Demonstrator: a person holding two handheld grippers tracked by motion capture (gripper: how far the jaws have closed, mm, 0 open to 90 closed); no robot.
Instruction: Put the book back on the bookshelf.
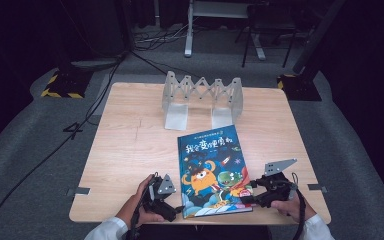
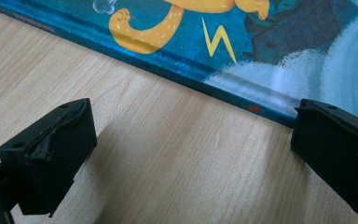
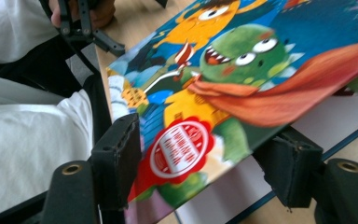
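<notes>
A picture book [image 1: 212,165] with a blue cartoon cover lies on the wooden table [image 1: 125,150], near its front edge. My left gripper [image 1: 176,212] rests by the book's near left corner. In the left gripper view its jaws [image 2: 191,140] stand wide open over bare wood, and the book's edge [image 2: 214,42] runs just beyond them. My right gripper [image 1: 247,197] is at the book's near right edge. The front cover [image 3: 242,70] is lifted off a white page [image 3: 326,116] and passes between the right gripper's [image 3: 205,163] open jaws, one above it and one below.
A grey folding book rack [image 1: 202,97] stands at the back of the table, behind the book. The table's front edge is close under both hands. The person's white sleeve [image 3: 23,140] and the left gripper [image 3: 84,28] appear in the right gripper view.
</notes>
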